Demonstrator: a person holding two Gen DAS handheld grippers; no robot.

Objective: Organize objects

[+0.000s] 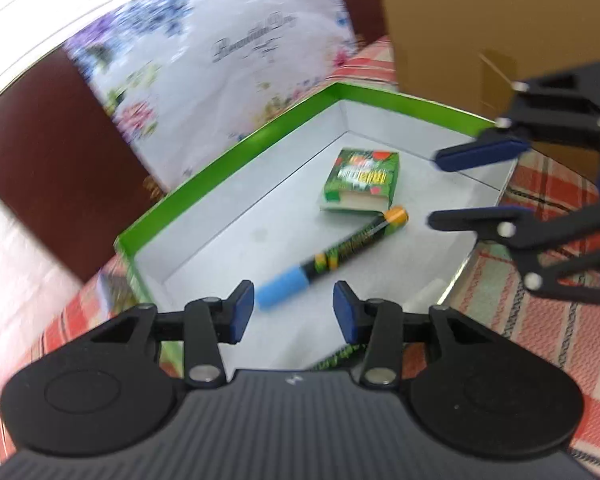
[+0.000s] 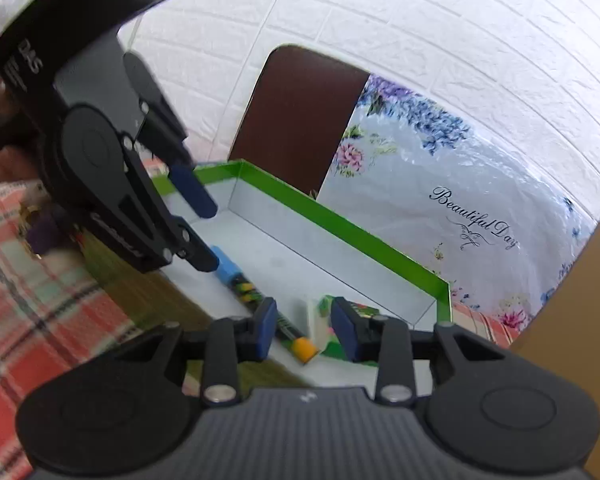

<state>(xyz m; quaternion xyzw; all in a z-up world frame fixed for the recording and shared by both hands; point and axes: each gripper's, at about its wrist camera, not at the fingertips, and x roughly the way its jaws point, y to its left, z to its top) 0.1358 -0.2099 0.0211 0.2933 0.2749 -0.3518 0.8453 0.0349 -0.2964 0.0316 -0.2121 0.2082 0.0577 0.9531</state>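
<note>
A shallow box with green walls (image 1: 236, 148) and a pale grey floor lies on a plaid cloth. Inside lie a marker (image 1: 332, 256) with a blue cap and orange end, and a small green card box (image 1: 360, 182) touching its orange end. My left gripper (image 1: 294, 312) is open and empty, hovering just above the marker's blue cap. My right gripper (image 2: 304, 330) is open and empty over the box's other end, above the marker's orange end (image 2: 303, 349) and the card box (image 2: 328, 320). Each gripper shows in the other's view: the right (image 1: 460, 190), the left (image 2: 200, 236).
The red, white and green plaid cloth (image 1: 540, 320) covers the surface. A floral sheet reading "Beautiful Day" (image 2: 440, 208) and a dark brown chair back (image 2: 296, 116) stand behind the box. A brown cardboard panel (image 1: 480, 20) rises at the right. A white brick-pattern wall (image 2: 420, 20) is behind.
</note>
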